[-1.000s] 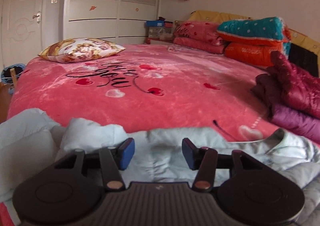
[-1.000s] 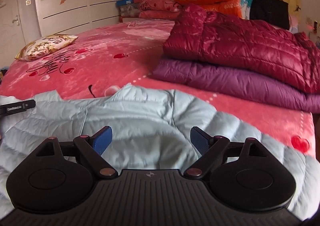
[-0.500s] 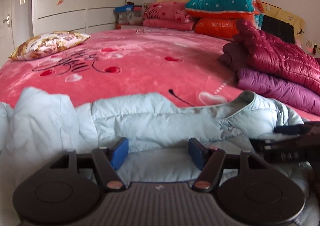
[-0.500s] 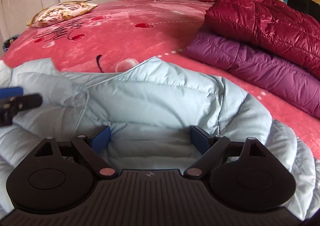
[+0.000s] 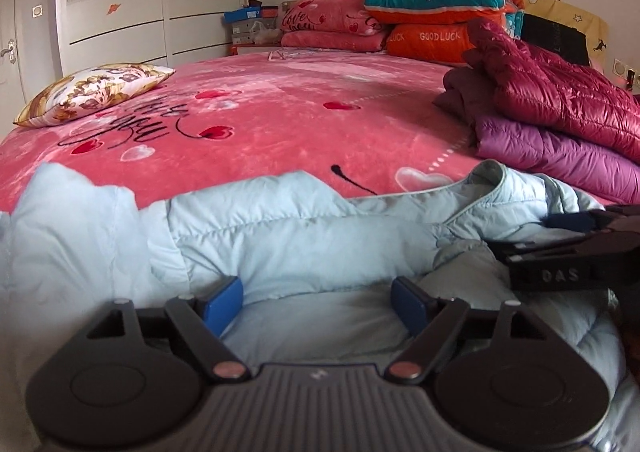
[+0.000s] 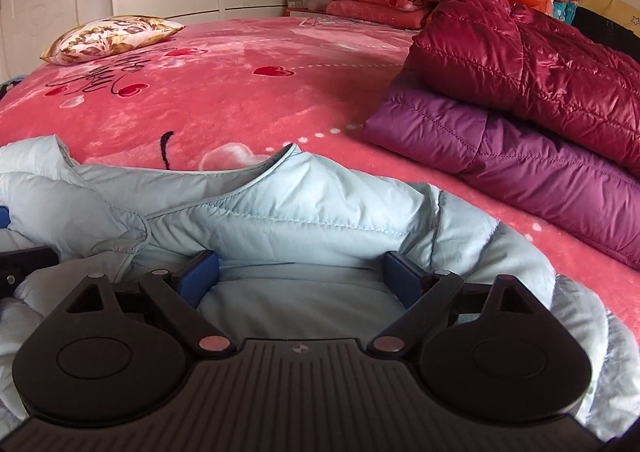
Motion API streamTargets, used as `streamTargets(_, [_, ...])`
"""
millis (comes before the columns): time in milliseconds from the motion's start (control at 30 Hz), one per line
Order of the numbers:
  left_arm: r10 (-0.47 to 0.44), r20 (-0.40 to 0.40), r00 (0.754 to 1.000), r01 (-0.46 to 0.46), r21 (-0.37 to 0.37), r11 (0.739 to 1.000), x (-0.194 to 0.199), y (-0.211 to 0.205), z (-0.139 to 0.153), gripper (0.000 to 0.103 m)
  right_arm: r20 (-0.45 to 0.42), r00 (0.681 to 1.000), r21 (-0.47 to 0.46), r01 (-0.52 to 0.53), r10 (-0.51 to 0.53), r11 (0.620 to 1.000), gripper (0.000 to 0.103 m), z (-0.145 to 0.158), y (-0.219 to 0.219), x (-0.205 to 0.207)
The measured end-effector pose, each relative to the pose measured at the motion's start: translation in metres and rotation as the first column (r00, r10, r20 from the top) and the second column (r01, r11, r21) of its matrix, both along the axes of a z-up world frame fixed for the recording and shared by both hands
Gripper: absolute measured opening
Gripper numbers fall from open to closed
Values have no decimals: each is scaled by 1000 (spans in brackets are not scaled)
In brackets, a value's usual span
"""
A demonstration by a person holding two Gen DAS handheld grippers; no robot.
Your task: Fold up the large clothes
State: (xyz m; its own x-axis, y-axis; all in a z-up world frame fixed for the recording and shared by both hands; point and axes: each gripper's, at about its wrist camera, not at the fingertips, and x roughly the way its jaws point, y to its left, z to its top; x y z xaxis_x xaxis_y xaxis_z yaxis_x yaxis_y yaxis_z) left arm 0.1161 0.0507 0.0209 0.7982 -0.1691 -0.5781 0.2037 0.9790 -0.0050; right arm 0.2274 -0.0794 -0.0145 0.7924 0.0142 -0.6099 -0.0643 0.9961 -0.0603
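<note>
A pale blue puffer jacket [image 5: 304,228] lies crumpled at the near edge of the pink bed [image 5: 280,124]. Its collar [image 6: 280,164] points toward the far side. My left gripper [image 5: 316,302] rests low over the jacket with its jaws opening. Blue fabric lies between the blue pads [image 5: 222,300], which do not press on it. My right gripper [image 6: 301,281] stands open over the collar end [image 6: 320,228], with a fold of jacket bulging between its wide pads. In the left wrist view the right gripper [image 5: 568,248] shows at the right edge.
A dark red jacket [image 6: 520,64] lies folded on a purple one [image 6: 500,148] at the right of the bed. A flowered pillow [image 5: 92,92] lies far left. Stacked quilts [image 5: 432,12] sit by the headboard. White wardrobe doors [image 5: 160,4] stand behind.
Both grippers have come lower and closer onto the blue jacket. The left jaws have spread wider. The right gripper has entered the left wrist view at the right edge.
</note>
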Motion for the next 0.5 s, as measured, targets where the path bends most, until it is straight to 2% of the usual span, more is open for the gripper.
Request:
streamTargets(133, [7, 52, 999, -7, 4, 1000, -9, 2, 12, 81, -30, 999, 0, 12, -12, 1000, 103, 16, -3, -25])
streamTargets(300, [-7, 142, 990, 7, 3, 1000, -27, 1, 38, 80, 29, 999, -28, 25, -25, 999, 103, 44, -17, -83])
streamTargets(400, [-30, 202, 979, 25, 24, 999, -44, -4, 52, 80, 54, 997, -7, 64, -64, 998, 103, 56, -34, -123])
streamTargets(500, [-52, 219, 974, 50, 15, 999, -64, -9, 60, 80, 64, 990, 24, 120, -122, 992, 103, 63, -51, -160])
